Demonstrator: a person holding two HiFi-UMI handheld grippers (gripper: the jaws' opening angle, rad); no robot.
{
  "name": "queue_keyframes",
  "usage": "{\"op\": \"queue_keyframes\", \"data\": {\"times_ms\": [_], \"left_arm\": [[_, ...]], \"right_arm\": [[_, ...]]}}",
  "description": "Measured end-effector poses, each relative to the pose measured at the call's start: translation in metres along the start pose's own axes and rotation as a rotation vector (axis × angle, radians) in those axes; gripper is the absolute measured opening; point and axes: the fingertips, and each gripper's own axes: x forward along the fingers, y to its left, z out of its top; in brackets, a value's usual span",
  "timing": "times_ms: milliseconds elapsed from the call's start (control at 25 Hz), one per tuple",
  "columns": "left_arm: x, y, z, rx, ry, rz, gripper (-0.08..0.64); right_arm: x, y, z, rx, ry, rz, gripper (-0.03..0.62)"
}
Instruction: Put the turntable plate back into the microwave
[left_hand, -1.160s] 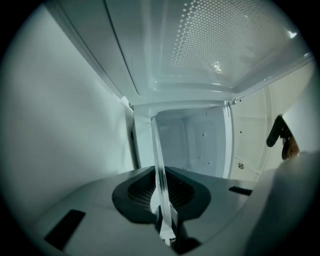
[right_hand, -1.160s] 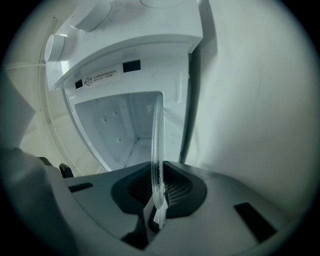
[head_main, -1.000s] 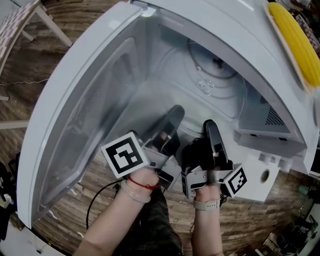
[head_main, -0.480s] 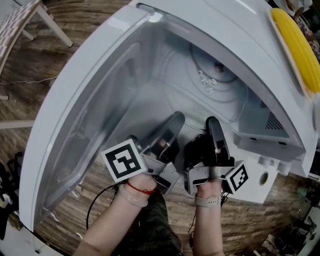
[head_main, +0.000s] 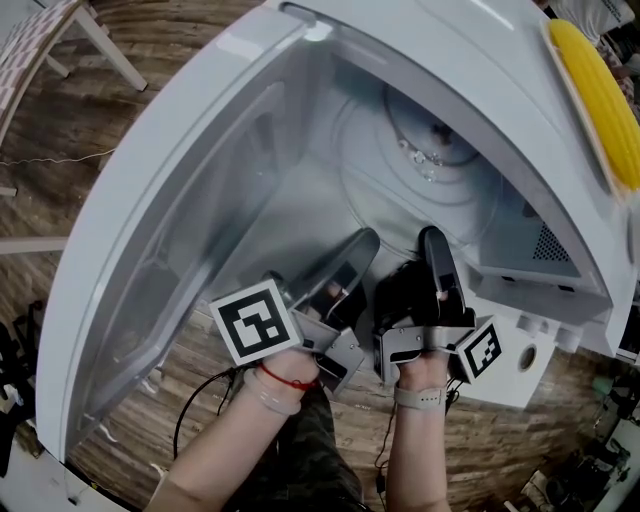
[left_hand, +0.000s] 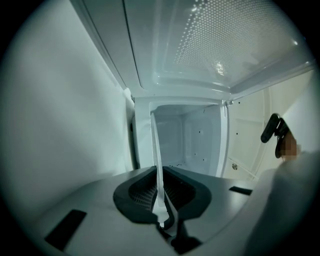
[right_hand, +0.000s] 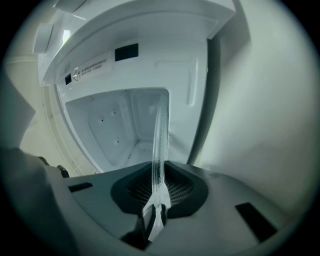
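Pinching the turntable plate's (head_main: 415, 180) near rim, left gripper (head_main: 352, 258) and right gripper (head_main: 437, 255) jaws side by side, I see it reaching ahead into the microwave (head_main: 470, 70).

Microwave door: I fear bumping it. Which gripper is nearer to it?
Left. The left gripper, shut on the turntable plate, is beside the open microwave door; the right gripper, also on the plate, is farther from it.

The wood floor (head_main: 40, 210) bears the white microwave (head_main: 470, 60) at centre. A white-legged frame (head_main: 100, 45) stands at 11 o'clock. A thin cord (head_main: 50, 160) lies at 9, and a black cable (head_main: 185, 400) at 7.
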Motion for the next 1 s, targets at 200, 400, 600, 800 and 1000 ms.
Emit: {"op": "queue_keyframes", "data": {"times_ms": [200,400,600,800,1000], "left_arm": [[0.0,0.0,0.002,-0.016,-0.024,-0.001,0.043],[0.004,-0.001,0.008,-0.031,-0.049,-0.006,0.041],[0.008,0.001,0.011,0.03,-0.027,0.018,0.041],[0.012,0.002,0.005,0.093,0.034,0.05,0.041],[0.013,0.002,0.001,0.124,0.076,0.065,0.041]], "right_arm": [[-0.001,0.004,-0.003,-0.044,0.014,0.005,0.052],[-0.011,0.009,-0.017,-0.096,0.084,-0.038,0.081],[-0.02,0.014,-0.034,-0.295,0.215,-0.127,0.083],[-0.016,0.013,-0.056,-0.561,0.407,-0.206,0.066],[-0.016,0.003,-0.048,-0.789,0.455,-0.313,0.032]]}}
